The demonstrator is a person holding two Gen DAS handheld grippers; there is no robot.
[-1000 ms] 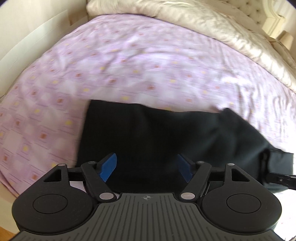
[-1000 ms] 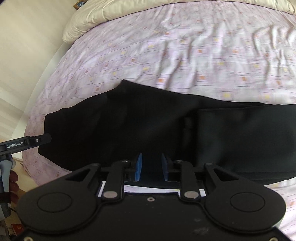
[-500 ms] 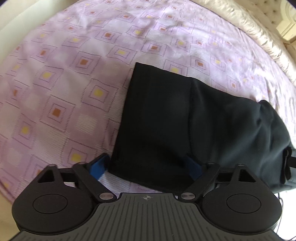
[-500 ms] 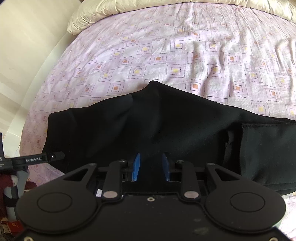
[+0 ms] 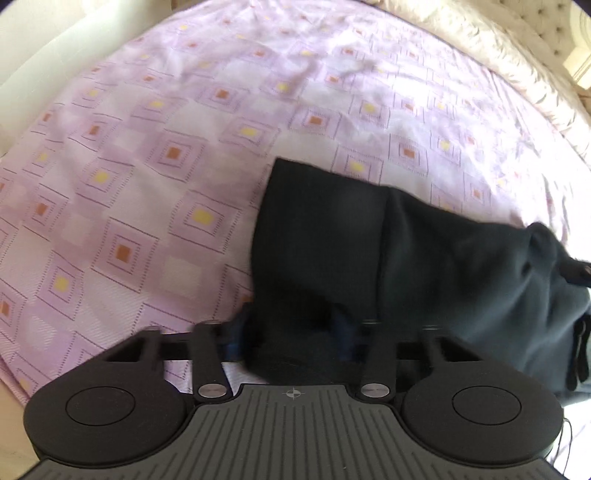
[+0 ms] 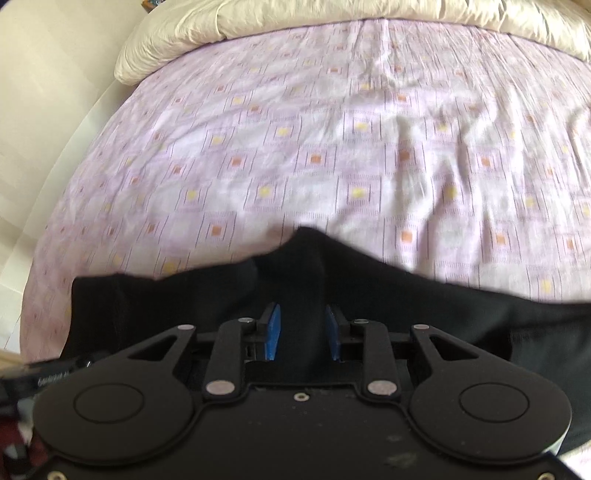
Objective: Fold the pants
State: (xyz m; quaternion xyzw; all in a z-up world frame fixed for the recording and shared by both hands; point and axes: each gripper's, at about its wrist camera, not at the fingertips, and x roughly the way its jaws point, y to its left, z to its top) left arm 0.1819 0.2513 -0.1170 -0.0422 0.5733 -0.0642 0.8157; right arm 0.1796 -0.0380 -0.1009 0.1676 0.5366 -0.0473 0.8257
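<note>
The black pants lie on the bed, their hem end to the left in the left wrist view. My left gripper is closed on the near edge of the hem end, with cloth bunched between its blue pads. In the right wrist view the pants stretch across the near part of the bed. My right gripper is shut on a raised ridge of the black cloth, which stands up between its blue pads.
The bed has a lilac sheet with square patterns. A cream duvet is bunched along the far edge. A pale wall runs along the left side. Part of the other gripper shows at the lower left.
My left gripper has gone from open over the hem end to closed on it. My right gripper has lifted its pinch of cloth and the pants have bunched toward me.
</note>
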